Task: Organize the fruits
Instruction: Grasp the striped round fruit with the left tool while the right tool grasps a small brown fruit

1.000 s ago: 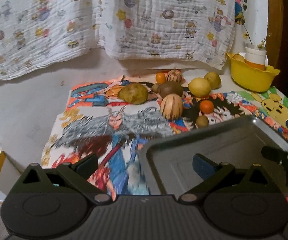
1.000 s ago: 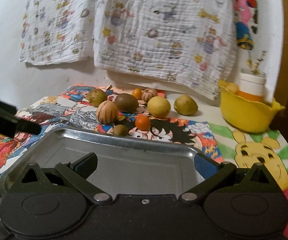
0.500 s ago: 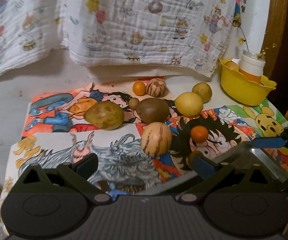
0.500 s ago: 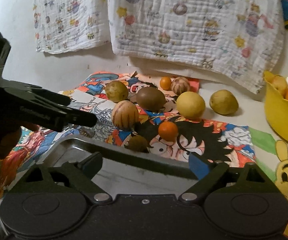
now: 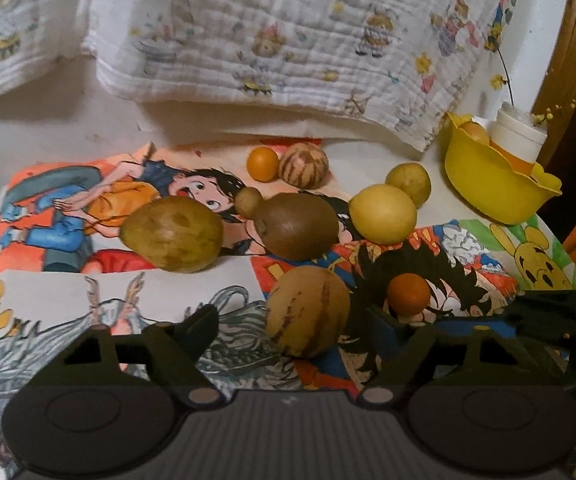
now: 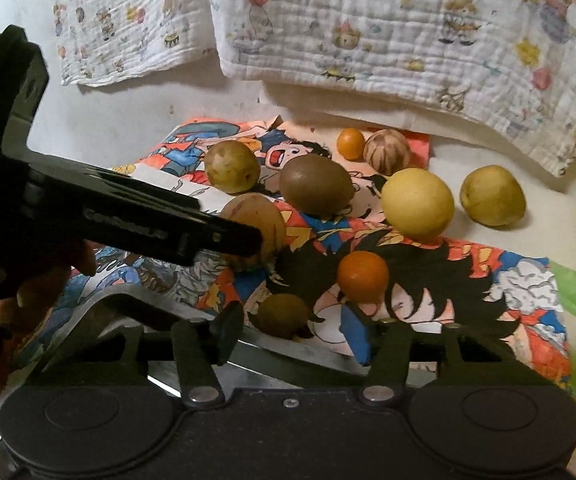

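Observation:
Several fruits lie on cartoon-print cloths. In the left wrist view my open left gripper (image 5: 294, 326) has a tan striped melon (image 5: 308, 310) between its fingers, apart from both pads. Beyond lie a green-brown fruit (image 5: 173, 233), a brown fruit (image 5: 296, 226), a yellow lemon (image 5: 383, 214) and a small orange (image 5: 408, 293). In the right wrist view my open right gripper (image 6: 294, 326) is just in front of a small brown fruit (image 6: 282, 315), over the metal tray's rim (image 6: 288, 350). The left gripper (image 6: 224, 236) reaches the striped melon (image 6: 264, 220) there.
A yellow bowl (image 5: 496, 184) with a white jar stands at the back right. A second orange (image 5: 263, 163) and striped melon (image 5: 303, 164) lie at the back, near a hanging printed blanket (image 5: 288, 28). A yellow-green fruit (image 6: 492, 195) lies on bare table.
Both grippers have moved forward toward the fruits. The left gripper now has the striped melon between its fingers; the tray has dropped out of its view.

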Action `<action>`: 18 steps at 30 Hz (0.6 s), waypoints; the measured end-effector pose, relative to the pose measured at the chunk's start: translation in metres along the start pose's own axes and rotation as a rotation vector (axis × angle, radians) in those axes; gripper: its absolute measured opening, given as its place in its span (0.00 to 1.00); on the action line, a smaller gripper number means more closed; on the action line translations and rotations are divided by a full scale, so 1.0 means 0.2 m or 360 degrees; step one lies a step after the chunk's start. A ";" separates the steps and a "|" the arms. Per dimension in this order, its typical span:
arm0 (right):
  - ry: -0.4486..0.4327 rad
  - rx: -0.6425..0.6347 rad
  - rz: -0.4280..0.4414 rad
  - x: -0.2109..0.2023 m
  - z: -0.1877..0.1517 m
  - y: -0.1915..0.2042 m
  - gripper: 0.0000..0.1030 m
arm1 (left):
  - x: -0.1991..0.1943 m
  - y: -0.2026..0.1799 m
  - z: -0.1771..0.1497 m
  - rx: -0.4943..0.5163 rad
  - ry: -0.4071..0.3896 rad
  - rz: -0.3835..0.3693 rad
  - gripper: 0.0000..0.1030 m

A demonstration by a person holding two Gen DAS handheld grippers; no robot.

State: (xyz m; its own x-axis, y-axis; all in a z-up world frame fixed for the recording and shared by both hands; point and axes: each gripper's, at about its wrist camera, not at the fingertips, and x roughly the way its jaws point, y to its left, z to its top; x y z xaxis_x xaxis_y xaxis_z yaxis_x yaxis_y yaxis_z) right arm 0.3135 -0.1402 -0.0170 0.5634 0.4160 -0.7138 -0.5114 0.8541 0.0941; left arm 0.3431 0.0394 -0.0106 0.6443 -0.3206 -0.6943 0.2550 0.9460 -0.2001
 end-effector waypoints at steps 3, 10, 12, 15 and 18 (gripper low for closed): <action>0.0012 0.0001 0.0012 0.02 0.01 0.01 0.47 | 0.03 -0.01 0.00 0.0007 0.0011 -0.0017 0.71; 0.0026 0.0041 0.0025 0.06 0.01 0.00 0.34 | 0.08 -0.01 0.01 0.0003 0.0024 -0.0057 0.57; 0.0026 0.0048 0.0021 0.06 0.01 0.00 0.31 | 0.09 -0.01 0.01 0.0008 0.0023 -0.0073 0.52; 0.0021 0.0058 0.0025 0.06 0.01 0.00 0.31 | 0.09 -0.02 0.01 0.0014 0.0015 -0.0068 0.52; 0.0006 0.0056 0.0023 0.05 0.01 0.00 0.30 | 0.08 -0.01 0.01 -0.0003 0.0005 -0.0050 0.52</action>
State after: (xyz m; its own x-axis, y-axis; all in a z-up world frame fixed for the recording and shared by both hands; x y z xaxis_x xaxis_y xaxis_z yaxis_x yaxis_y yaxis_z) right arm 0.3203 -0.1362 -0.0227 0.5539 0.4273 -0.7146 -0.4965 0.8585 0.1285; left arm 0.3530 0.0321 -0.0199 0.6337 -0.3500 -0.6899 0.2736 0.9356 -0.2233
